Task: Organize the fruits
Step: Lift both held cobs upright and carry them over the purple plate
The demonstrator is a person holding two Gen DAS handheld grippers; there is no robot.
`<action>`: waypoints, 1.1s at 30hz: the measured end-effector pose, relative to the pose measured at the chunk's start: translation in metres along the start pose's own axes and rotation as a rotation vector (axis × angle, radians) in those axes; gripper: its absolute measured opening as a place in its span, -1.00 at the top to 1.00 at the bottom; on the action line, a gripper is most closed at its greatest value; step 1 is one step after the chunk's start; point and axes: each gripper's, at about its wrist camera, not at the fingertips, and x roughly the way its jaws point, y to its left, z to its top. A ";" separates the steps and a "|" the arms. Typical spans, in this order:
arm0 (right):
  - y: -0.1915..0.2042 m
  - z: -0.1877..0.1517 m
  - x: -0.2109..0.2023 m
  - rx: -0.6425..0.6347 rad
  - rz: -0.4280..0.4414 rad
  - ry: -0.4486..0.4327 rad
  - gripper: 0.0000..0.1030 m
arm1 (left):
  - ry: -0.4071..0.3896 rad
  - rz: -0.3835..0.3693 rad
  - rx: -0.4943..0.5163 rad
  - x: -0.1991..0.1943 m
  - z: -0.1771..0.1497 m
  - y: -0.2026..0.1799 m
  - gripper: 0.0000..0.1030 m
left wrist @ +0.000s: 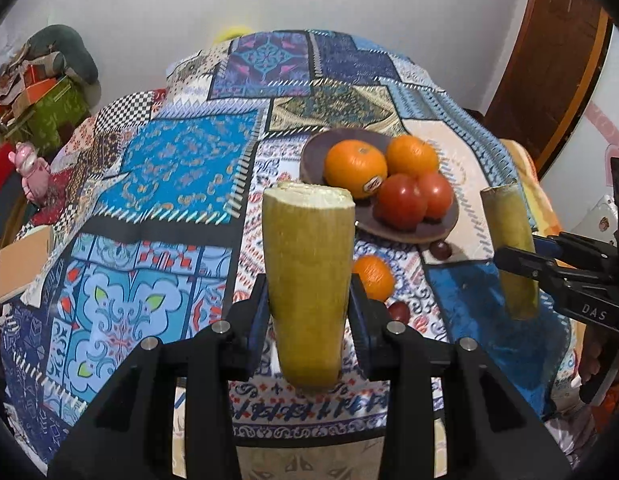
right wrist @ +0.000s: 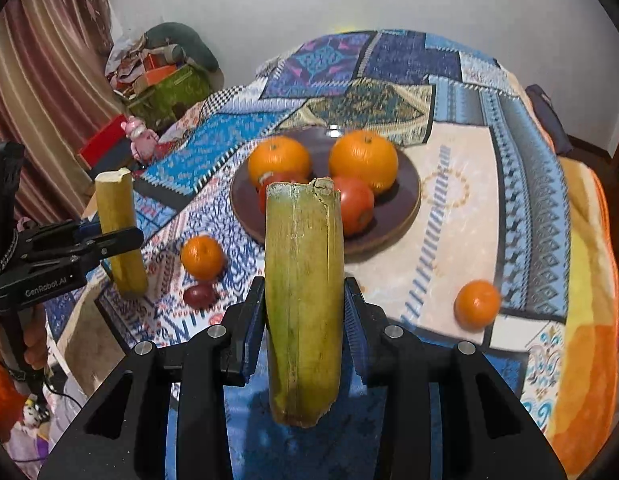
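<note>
Both hands carried a load at the time of inspection. The left tool [left wrist: 309, 316] was clamped on a yellow-green banana half [left wrist: 309, 280], its torn pale end uppermost and its long axis standing upright between the blue pads. The right tool [right wrist: 305, 320] was likewise closed on a second banana half [right wrist: 303, 300], also held upright with the broken end on top. The brown plate [right wrist: 405, 196] served as the reference point: it lay ahead of both tools on the patterned cloth of the table [right wrist: 449, 240] and already carried two oranges [right wrist: 363, 164] and two tomatoes [right wrist: 355, 204]. From the left tool the plate lay ahead and somewhat to the right; from the right tool it lay almost straight ahead, only slightly to the right, with the held piece partly masking its near rim. The right hand therefore appeared the better aligned for a delivery, though I could not tell which was nearer. The plate's open area appeared to be on its right side, beside the oranges; an upright piece would in my judgement need tipping onto its side to rest there. Loose fruit remained on the cloth short of the plate: a small orange [right wrist: 202, 257] and a dark red fruit [right wrist: 200, 295] to its near left, and another small orange [right wrist: 477, 304] to its near right.
</note>
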 end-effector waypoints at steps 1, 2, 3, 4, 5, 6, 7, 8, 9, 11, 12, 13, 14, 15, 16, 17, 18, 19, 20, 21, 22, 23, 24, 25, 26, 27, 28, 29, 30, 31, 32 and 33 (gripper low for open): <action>0.000 0.003 -0.001 -0.002 0.000 -0.006 0.34 | -0.004 -0.003 0.001 -0.001 0.003 -0.002 0.29; -0.001 0.006 -0.001 -0.002 -0.001 -0.014 0.34 | -0.011 -0.009 -0.001 -0.002 0.007 -0.003 0.29; -0.002 0.009 -0.002 -0.002 -0.003 -0.019 0.34 | -0.015 -0.013 -0.002 -0.001 0.009 -0.005 0.29; -0.003 0.012 -0.002 -0.001 -0.004 -0.025 0.34 | -0.022 -0.019 -0.002 -0.002 0.014 -0.007 0.29; -0.004 0.015 -0.002 -0.001 -0.004 -0.030 0.34 | -0.028 -0.021 0.000 -0.003 0.017 -0.008 0.29; -0.004 0.018 -0.002 0.000 -0.004 -0.035 0.34 | -0.037 -0.021 0.006 -0.004 0.021 -0.011 0.29; -0.005 0.021 -0.002 0.000 -0.006 -0.041 0.34 | -0.045 -0.020 0.011 -0.005 0.025 -0.013 0.29; -0.006 0.026 -0.001 0.000 -0.009 -0.049 0.34 | -0.051 -0.020 0.016 -0.005 0.029 -0.015 0.29; -0.007 0.029 -0.001 0.000 -0.010 -0.053 0.34 | -0.058 -0.022 0.020 -0.005 0.034 -0.017 0.29; -0.008 0.037 0.001 0.000 -0.012 -0.063 0.34 | -0.070 -0.026 0.026 -0.005 0.044 -0.020 0.29; -0.008 0.041 0.001 -0.002 -0.014 -0.067 0.34 | -0.078 -0.029 0.026 -0.004 0.048 -0.021 0.29; -0.008 0.044 0.003 -0.004 -0.016 -0.072 0.34 | -0.083 -0.030 0.027 -0.003 0.053 -0.022 0.29; -0.009 0.049 0.005 -0.007 -0.018 -0.075 0.34 | -0.086 -0.030 0.027 -0.001 0.057 -0.022 0.29; -0.009 0.053 0.007 -0.010 -0.018 -0.078 0.34 | -0.088 -0.030 0.026 0.001 0.060 -0.023 0.29; -0.009 0.056 0.008 -0.012 -0.018 -0.080 0.34 | -0.089 -0.031 0.023 0.004 0.064 -0.023 0.29; -0.009 0.060 0.010 -0.017 -0.019 -0.083 0.34 | -0.087 -0.034 0.021 0.008 0.069 -0.023 0.29; -0.008 0.064 0.013 -0.021 -0.020 -0.084 0.34 | -0.085 -0.035 0.019 0.011 0.073 -0.023 0.29; -0.008 0.068 0.016 -0.025 -0.020 -0.085 0.34 | -0.082 -0.037 0.017 0.016 0.078 -0.023 0.29; -0.008 0.071 0.018 -0.028 -0.020 -0.084 0.34 | -0.081 -0.039 0.019 0.020 0.082 -0.023 0.29; -0.008 0.075 0.021 -0.031 -0.020 -0.083 0.34 | -0.080 -0.039 0.019 0.023 0.085 -0.023 0.29; -0.007 0.077 0.023 -0.033 -0.020 -0.082 0.34 | -0.076 -0.040 0.014 0.028 0.089 -0.022 0.29; -0.007 0.081 0.028 -0.037 -0.021 -0.079 0.34 | -0.068 -0.045 0.010 0.034 0.093 -0.021 0.29; -0.007 0.083 0.031 -0.038 -0.021 -0.076 0.34 | -0.060 -0.049 0.003 0.040 0.098 -0.020 0.29; -0.007 0.087 0.036 -0.040 -0.022 -0.072 0.34 | -0.056 -0.052 0.000 0.044 0.100 -0.019 0.29; -0.007 0.090 0.039 -0.042 -0.022 -0.070 0.34 | -0.048 -0.052 -0.002 0.050 0.104 -0.018 0.29; -0.007 0.093 0.043 -0.042 -0.023 -0.066 0.34 | -0.043 -0.045 -0.003 0.055 0.106 -0.016 0.29; -0.006 0.096 0.047 -0.044 -0.022 -0.062 0.34 | -0.040 -0.040 -0.005 0.060 0.108 -0.015 0.29; -0.006 0.098 0.051 -0.044 -0.019 -0.057 0.34 | -0.032 -0.037 -0.009 0.067 0.112 -0.013 0.29; -0.007 0.099 0.053 -0.046 -0.018 -0.051 0.34 | -0.027 -0.035 -0.013 0.070 0.113 -0.011 0.29; -0.007 0.101 0.057 -0.048 -0.018 -0.046 0.34 | -0.020 -0.036 -0.021 0.075 0.116 -0.009 0.29; -0.006 0.103 0.062 -0.051 -0.021 -0.039 0.34 | -0.011 -0.040 -0.027 0.082 0.118 -0.007 0.29; -0.006 0.104 0.064 -0.054 -0.021 -0.036 0.34 | -0.006 -0.042 -0.030 0.085 0.119 -0.005 0.29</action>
